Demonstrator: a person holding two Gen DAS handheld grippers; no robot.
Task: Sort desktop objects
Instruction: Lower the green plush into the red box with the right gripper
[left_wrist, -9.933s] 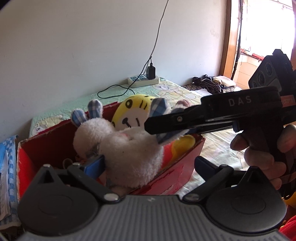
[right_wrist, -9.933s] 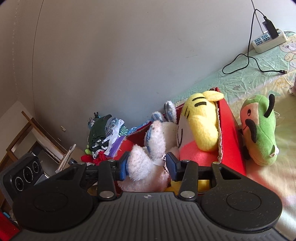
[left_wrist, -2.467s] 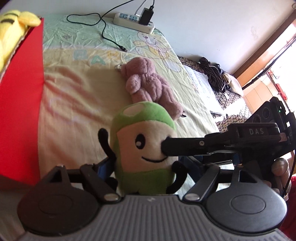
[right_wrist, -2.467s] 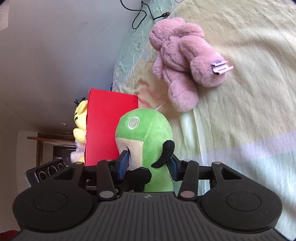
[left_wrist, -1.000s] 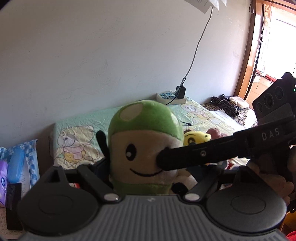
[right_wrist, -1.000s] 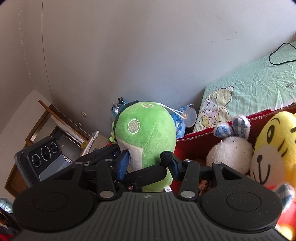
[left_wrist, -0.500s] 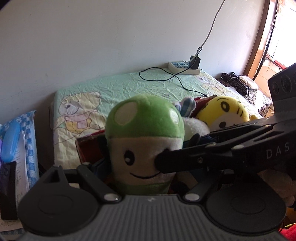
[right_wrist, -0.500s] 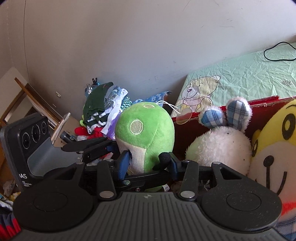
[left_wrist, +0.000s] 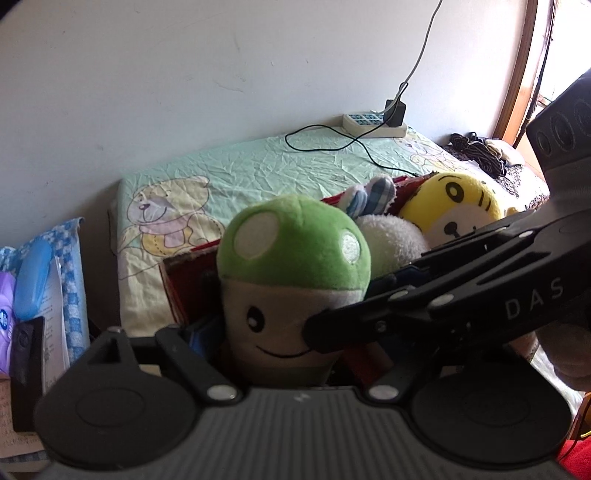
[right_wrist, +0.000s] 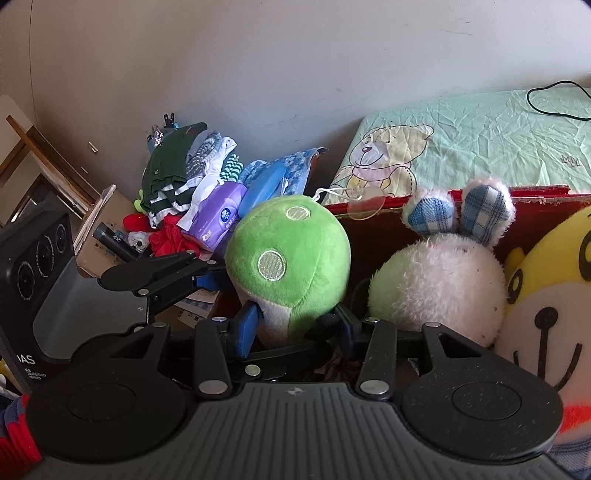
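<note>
Both grippers, L (left_wrist: 277, 332) & R (right_wrist: 295, 325), clamped on green mushroom plush (right_wrist: 288, 266), seemingly over red box (right_wrist: 535, 199).

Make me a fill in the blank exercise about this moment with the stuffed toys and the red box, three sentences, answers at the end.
1. Both the left gripper and the right gripper are closed on the plush toy whose cap is coloured ____.
2. The white rabbit toy with checked ears sits inside the ____ box.
3. In the box, the rabbit toy sits between the held plush toy and a tiger toy coloured ____.

Missing words: green; red; yellow
</note>
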